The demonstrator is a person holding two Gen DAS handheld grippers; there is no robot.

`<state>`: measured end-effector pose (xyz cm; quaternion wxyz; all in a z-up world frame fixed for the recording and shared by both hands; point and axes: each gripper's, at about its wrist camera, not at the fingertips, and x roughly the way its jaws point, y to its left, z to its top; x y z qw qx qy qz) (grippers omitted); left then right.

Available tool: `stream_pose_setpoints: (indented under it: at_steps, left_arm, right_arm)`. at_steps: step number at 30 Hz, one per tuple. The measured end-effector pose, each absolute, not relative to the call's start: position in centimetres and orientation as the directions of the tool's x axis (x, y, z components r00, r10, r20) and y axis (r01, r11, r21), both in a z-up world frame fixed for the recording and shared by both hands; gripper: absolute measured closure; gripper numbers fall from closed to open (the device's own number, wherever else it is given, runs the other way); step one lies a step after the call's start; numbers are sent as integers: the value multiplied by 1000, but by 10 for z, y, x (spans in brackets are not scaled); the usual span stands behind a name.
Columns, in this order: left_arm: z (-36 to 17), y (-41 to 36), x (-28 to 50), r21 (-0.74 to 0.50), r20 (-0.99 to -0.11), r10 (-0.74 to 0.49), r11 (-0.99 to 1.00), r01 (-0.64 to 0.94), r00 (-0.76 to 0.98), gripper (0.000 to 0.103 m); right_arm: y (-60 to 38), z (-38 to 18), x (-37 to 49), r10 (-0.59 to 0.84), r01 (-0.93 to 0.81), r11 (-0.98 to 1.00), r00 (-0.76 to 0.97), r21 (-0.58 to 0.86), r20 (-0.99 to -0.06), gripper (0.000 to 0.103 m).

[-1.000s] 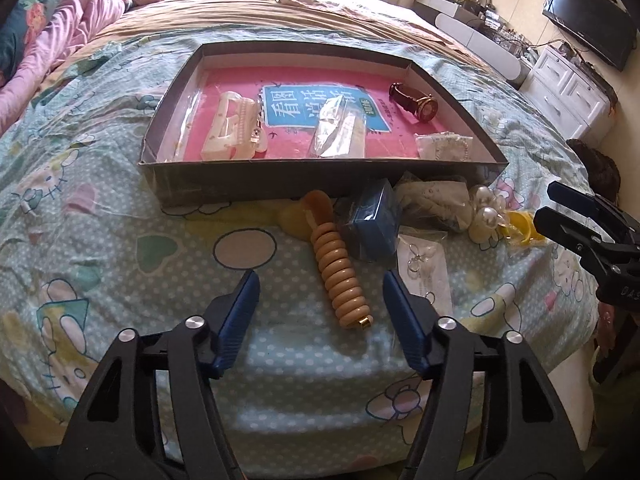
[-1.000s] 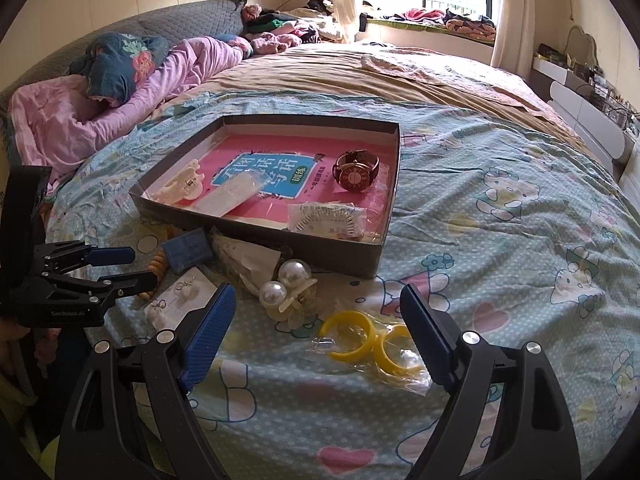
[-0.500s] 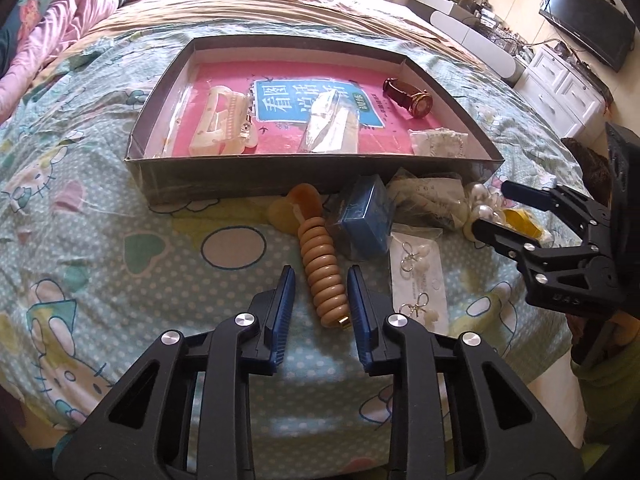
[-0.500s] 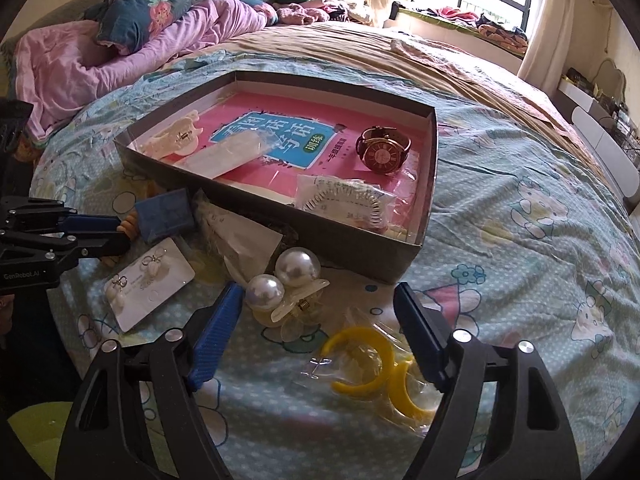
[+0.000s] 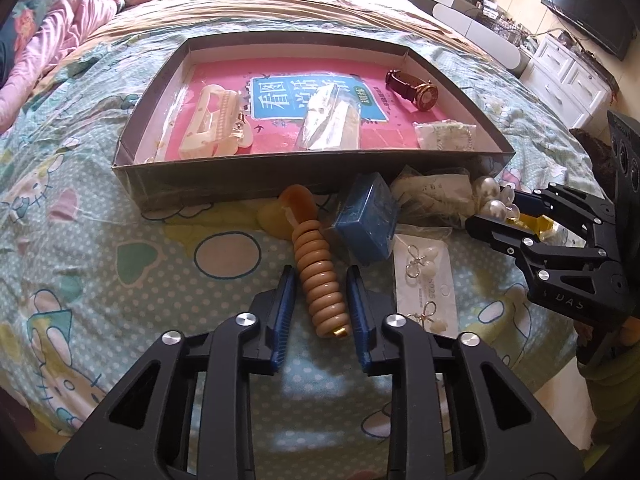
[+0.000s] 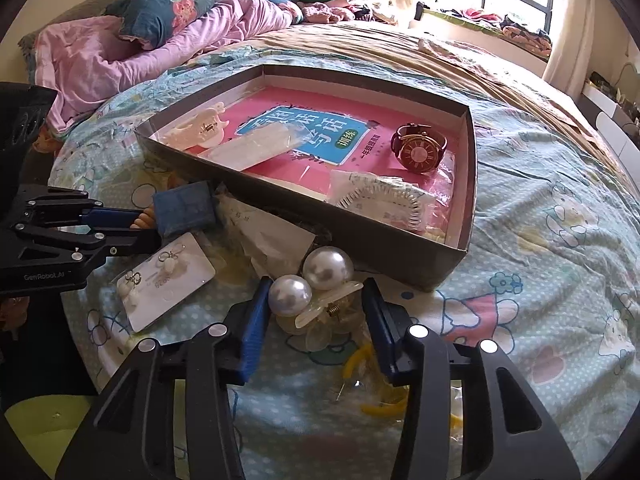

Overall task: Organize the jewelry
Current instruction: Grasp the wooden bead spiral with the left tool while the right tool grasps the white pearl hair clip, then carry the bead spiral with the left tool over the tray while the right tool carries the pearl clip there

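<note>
A dark shallow box (image 5: pixel 280 184) with a pink floor lies on the bed and holds a cream hair claw (image 5: pixel 212 124), a bagged item (image 5: pixel 332 120), a brown watch (image 5: pixel 416 88) and a bagged necklace (image 5: pixel 446 136). In front of it lie a tan ribbed bracelet (image 5: pixel 322 280), a blue box (image 5: pixel 368 216), an earring card (image 5: pixel 424 284) and a pearl hair clip (image 6: pixel 312 284). My left gripper (image 5: pixel 322 300) straddles the bracelet's near end, jaws narrowed with small gaps. My right gripper (image 6: pixel 316 320) is open around the pearl clip.
Yellow bangles in a clear bag (image 6: pixel 380 384) lie under my right gripper. A crumpled plastic bag (image 6: pixel 272 236) lies against the box's front wall. Pink bedding (image 6: pixel 140 52) is heaped at the far left. A white dresser (image 5: pixel 568 80) and a television (image 5: pixel 588 4) stand beyond the bed.
My left gripper narrowed from wide open and moved forward around the bracelet's end. My right gripper moved forward and down over the pearl clip, narrowing somewhat.
</note>
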<state>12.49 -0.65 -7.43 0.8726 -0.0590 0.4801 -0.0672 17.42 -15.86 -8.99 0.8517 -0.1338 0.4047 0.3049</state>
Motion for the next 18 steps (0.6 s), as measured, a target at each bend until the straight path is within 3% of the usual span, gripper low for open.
stream_pose_setpoints:
  at_steps: [18]
  left_arm:
    - [-27, 13, 108, -196, -735, -178, 980, 47, 654, 92]
  right_arm:
    - [-181, -51, 156, 443, -593, 803, 542, 48, -714, 60]
